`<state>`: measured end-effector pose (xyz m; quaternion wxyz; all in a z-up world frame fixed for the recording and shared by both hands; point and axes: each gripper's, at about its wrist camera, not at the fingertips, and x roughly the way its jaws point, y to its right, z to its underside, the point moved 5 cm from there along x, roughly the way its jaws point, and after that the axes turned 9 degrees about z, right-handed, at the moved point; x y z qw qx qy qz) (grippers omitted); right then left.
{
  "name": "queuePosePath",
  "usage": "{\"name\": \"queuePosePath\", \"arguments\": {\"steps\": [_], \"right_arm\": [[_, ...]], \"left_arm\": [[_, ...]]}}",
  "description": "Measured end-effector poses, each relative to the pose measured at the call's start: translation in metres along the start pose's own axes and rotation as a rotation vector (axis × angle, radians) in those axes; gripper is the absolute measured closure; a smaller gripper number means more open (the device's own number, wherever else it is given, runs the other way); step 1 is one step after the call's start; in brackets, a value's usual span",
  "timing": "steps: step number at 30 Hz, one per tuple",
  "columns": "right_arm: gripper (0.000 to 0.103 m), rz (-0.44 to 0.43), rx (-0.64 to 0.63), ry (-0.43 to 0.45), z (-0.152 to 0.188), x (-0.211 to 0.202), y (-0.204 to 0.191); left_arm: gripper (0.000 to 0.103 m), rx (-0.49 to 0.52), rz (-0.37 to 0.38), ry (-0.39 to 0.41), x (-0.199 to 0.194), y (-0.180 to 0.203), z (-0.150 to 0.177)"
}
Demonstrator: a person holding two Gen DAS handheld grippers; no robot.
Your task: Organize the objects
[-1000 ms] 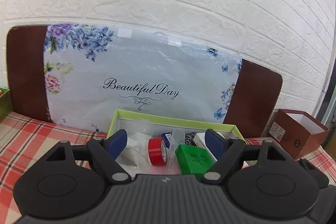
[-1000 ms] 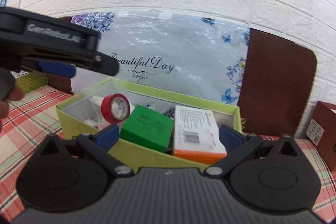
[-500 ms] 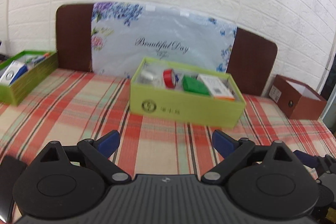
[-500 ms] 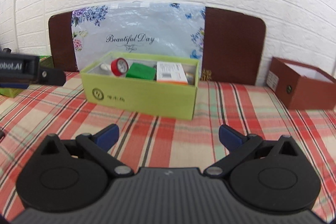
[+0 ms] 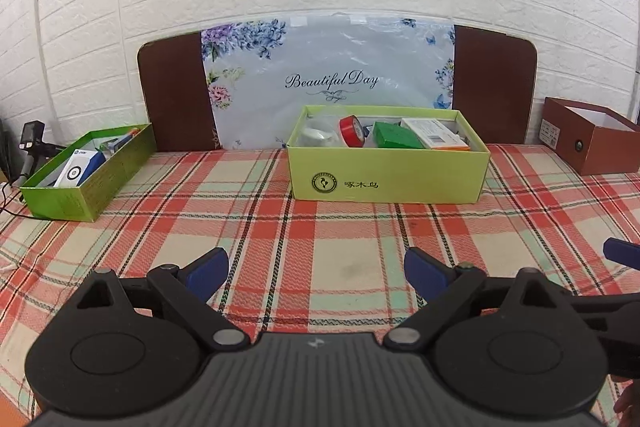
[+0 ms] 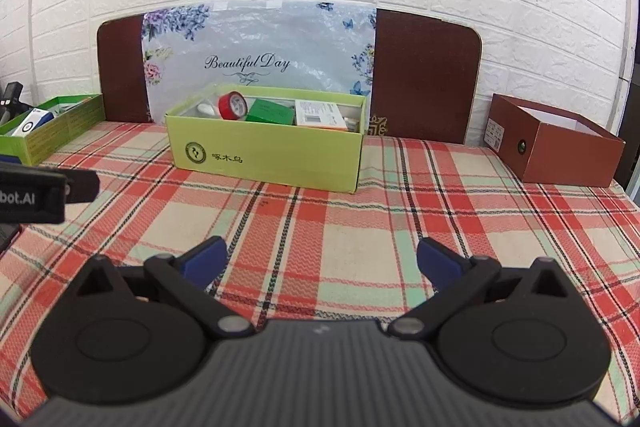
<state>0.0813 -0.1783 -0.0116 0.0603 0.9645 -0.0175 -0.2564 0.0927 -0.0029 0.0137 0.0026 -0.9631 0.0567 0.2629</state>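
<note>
A light green box point(image 5: 388, 179) point(image 6: 272, 155) stands mid-table near the wall. It holds a red tape roll point(image 5: 352, 131) point(image 6: 232, 105), a green packet point(image 5: 396, 135) point(image 6: 270, 111), a white and orange carton point(image 5: 436, 135) point(image 6: 320, 114) and pale items. My left gripper point(image 5: 316, 273) is open and empty, well in front of the box above the cloth. My right gripper point(image 6: 322, 263) is open and empty, also well back from the box.
A darker green box point(image 5: 86, 173) point(image 6: 48, 129) with small cartons sits at the left. A brown open box point(image 5: 588, 141) point(image 6: 552, 147) sits at the right. A floral "Beautiful Day" board point(image 5: 328, 83) leans on the brick wall. Plaid cloth point(image 5: 320, 227) covers the table.
Both grippers have pulled back and away from the light green box, which now looks small and distant. Both stay open and empty.
</note>
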Motion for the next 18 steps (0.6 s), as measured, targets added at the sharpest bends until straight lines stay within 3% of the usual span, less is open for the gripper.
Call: {"name": "queuePosePath", "arguments": {"steps": [18], "right_arm": [[0.000,0.006,0.015,-0.018,0.0015,-0.0012,-0.0011]], "left_arm": [[0.005,-0.005,0.046,-0.016,-0.0029,0.0043,0.0043]]}}
